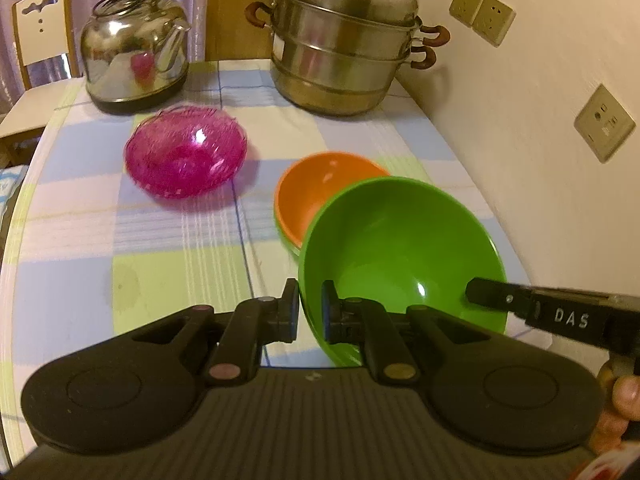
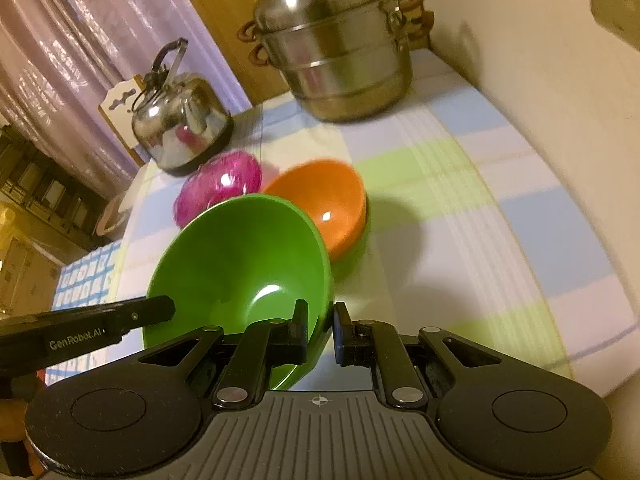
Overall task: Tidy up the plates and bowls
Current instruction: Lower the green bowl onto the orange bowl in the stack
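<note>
My left gripper (image 1: 310, 318) is clamped on the near rim of the green bowl (image 1: 400, 256), and my right gripper (image 2: 321, 332) pinches the same bowl's rim on its other side, so the bowl hangs tilted between them above the worktop (image 1: 180, 248). The bowl's lower wall is hidden behind my gripper bodies. Just beyond it sits an orange bowl (image 1: 320, 196) nested in another bowl, of which only a green edge shows. A translucent pink bowl (image 1: 186, 152), slightly blurred, rests well to the left. Farther back stand a steel kettle (image 1: 134, 56) and a stacked steamer pot (image 1: 344, 44). A checked cloth (image 2: 480, 200) covers the worktop. Wall sockets (image 1: 482, 14), a chair back (image 1: 44, 24) and curtains (image 2: 80, 40) ring the room.
</note>
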A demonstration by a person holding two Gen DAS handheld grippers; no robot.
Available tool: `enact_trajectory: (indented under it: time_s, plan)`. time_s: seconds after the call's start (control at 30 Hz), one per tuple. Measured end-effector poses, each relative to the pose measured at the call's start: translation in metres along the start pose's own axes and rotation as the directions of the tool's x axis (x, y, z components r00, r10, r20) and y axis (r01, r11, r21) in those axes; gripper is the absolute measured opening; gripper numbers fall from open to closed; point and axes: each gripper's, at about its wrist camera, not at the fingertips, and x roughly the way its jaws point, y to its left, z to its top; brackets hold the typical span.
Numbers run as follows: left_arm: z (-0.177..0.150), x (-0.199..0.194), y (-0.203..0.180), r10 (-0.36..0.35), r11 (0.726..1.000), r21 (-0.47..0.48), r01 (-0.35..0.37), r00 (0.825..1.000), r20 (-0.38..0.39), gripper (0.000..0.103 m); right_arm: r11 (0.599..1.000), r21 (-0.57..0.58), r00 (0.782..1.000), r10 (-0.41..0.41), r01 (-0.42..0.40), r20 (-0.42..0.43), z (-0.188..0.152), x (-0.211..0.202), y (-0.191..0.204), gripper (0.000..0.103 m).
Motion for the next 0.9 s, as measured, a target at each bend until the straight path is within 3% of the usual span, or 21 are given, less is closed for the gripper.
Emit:
enact_trajectory:
  time_s: [0.43,0.9]
  plan:
    - [0.071,0.074,0.000,0.018,1.000,-0.003,-0.018,0.998,-0.062,0.009,0.999,-0.028,1.000,-0.028,0.027,-0.012,0.099,0.055,-0.015,0.012]
    - [0.072,0.121,0.017,0.043,0.999,-0.009,-0.044,0.992,-0.120,0.009,0.999,-0.039,0.994,-0.032,0.028,-0.109,0.107,0.117,-0.031,0.012]
